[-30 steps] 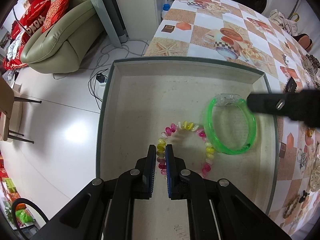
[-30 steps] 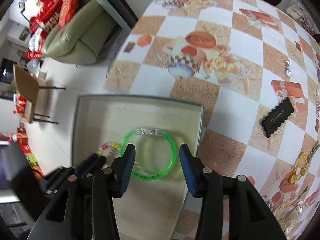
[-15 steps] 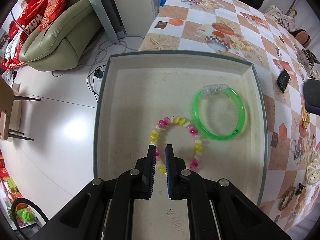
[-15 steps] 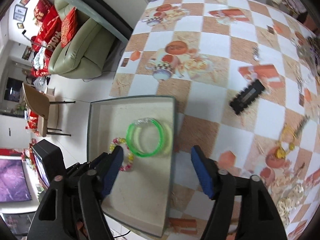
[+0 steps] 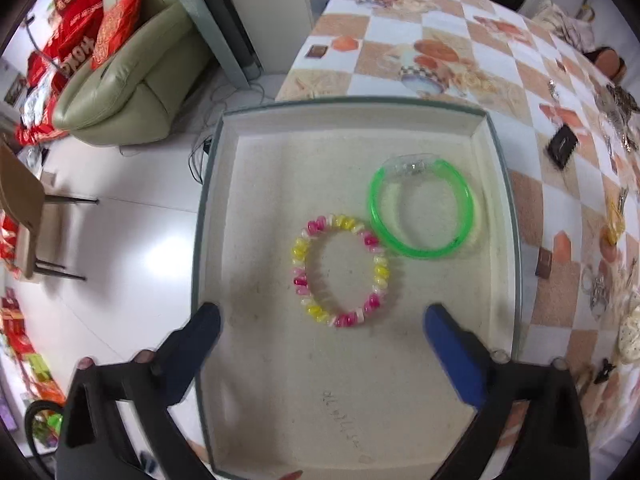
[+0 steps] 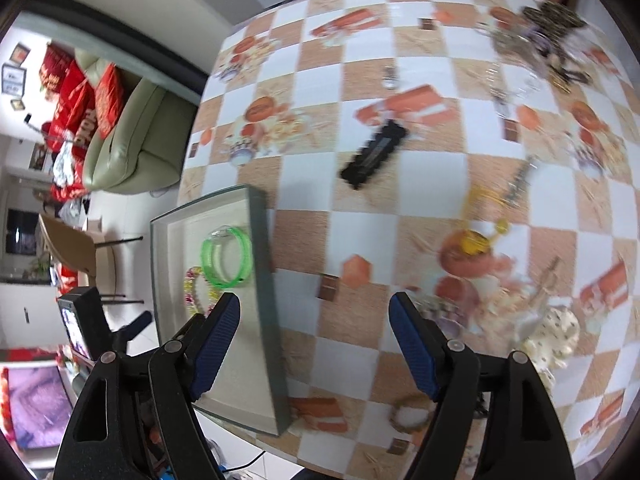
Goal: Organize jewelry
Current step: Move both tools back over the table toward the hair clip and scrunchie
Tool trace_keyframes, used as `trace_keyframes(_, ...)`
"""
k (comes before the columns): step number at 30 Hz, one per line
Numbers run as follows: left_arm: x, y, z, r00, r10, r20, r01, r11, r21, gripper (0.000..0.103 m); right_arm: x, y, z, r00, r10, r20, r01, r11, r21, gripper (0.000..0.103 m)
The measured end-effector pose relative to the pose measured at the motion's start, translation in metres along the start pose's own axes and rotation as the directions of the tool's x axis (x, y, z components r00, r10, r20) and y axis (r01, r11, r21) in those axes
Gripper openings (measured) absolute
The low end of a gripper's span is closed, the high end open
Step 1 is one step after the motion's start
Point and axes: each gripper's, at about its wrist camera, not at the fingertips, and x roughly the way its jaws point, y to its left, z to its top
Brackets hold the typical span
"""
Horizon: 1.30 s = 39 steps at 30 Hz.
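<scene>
**Two bracelets lie in the tray, and neither of my grippers holds anything**

Two bracelets sit on the pale floor of the tray (image 5: 496,184): a beaded bracelet (image 5: 340,272) of pink, yellow and white pieces near the middle, and a green bangle (image 5: 422,208) beside it, toward the tray's right wall. From my left camera the two seem to touch where their rims meet, though I cannot be sure of it. The bangle's clear clasp faces the far wall.

My left gripper (image 5: 320,320) hangs over the near part of the tray, pointing steeply down. Its jaws are opening and already stand very wide, with nothing pressed between them; the beaded bracelet lies just beyond the tips, free of both pads.

My right gripper (image 6: 314,320) is over the checkered tablecloth (image 6: 304,192), just right of the tray. Its jaws are also opening, wide apart, with only cloth showing between them. Farther out on the cloth I see a black hair clip (image 6: 374,154), a yellow piece of jewelry (image 6: 478,236) and a blurred heap of other pieces (image 6: 536,40) at the far edge.
</scene>
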Motion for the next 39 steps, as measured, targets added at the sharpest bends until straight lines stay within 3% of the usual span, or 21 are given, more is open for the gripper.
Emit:
trace_keyframes(3,0.002,-0.004,0.000,1.000,-0.006,0.003,0.006,1.000,0.012,0.103,-0.009,-0.018,-0.005,1.000,-0.009,0.010,0.008,0.999,0.031,0.080)
trace_keyframes(11,-0.011,-0.016,0.008,0.997,0.060,0.045,-0.060,0.998,0.009,0.103,-0.028,-0.074,-0.025,0.999,-0.045,0.027,0.041,0.988,0.149,0.081)
trace_keyframes(14,-0.018,-0.023,0.010,0.998,0.048,0.041,-0.048,0.999,0.001,0.103,-0.037,-0.099,-0.034,0.997,-0.064,0.039,0.055,0.978,0.200,0.091)
trace_keyframes(17,-0.030,-0.034,0.009,0.998,0.039,0.048,-0.040,0.999,0.011,0.103,-0.048,-0.122,-0.041,0.995,-0.077,0.061,0.060,0.967,0.248,0.091)
trace_keyframes(31,-0.063,-0.128,0.023,0.996,-0.042,0.080,0.024,0.976,0.215,0.103,-0.081,-0.201,-0.078,0.977,-0.139,0.163,0.065,0.917,0.393,0.091)
trace_keyframes(39,-0.060,-0.170,0.023,0.996,-0.069,0.061,0.048,0.955,0.293,0.103,-0.067,-0.214,-0.086,0.993,-0.106,0.052,0.076,0.913,0.401,0.091)
